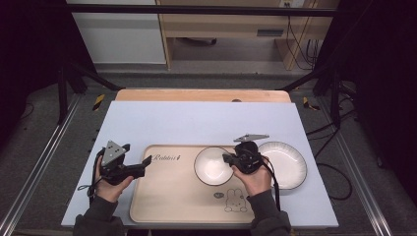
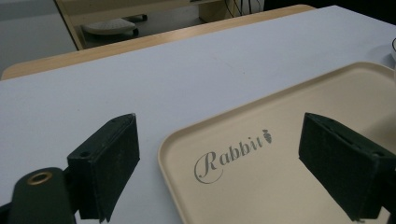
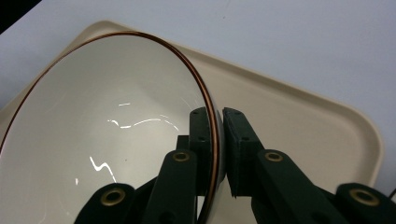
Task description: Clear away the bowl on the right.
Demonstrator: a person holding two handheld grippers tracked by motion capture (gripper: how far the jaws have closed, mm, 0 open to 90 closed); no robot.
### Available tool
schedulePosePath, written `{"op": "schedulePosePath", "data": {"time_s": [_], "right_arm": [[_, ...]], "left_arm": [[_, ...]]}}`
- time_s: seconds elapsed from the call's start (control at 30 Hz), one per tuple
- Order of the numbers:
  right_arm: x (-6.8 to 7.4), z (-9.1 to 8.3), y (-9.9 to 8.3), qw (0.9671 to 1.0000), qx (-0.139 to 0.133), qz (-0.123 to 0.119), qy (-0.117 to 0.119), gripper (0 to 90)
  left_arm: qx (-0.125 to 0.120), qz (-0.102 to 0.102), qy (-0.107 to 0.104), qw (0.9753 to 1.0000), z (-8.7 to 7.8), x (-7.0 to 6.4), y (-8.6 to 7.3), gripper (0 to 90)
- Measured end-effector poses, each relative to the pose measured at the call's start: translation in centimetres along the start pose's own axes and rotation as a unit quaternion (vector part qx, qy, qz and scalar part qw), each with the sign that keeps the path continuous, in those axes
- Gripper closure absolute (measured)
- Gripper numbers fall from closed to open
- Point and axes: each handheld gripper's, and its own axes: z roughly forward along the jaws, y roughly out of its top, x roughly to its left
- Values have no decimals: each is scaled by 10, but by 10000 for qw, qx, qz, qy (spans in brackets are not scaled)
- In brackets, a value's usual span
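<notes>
one bowl (image 1: 213, 165), one plate (image 1: 285, 163), one tray (image 1: 172, 196), two hand-held grippers

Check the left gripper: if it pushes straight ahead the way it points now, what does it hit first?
Likely the tray. The left gripper hangs open over its near corner, aimed along the tray bed across the "Rabbit" print. Height is hard to judge, so it may pass above toward the bowl.

bowl (image 3: 93, 140): lower part cut off by frame edge | tray (image 2: 280, 186): right and near parts cut off
</notes>
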Motion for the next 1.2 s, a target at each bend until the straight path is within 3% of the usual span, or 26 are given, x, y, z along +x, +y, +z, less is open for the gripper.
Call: {"op": "schedulePosePath", "data": {"time_s": [1.2], "right_arm": [[13,35,-8,9994,306,-24,173,824]], "left_arm": [[22,8,-5,10000,0,1,0,122]]}}
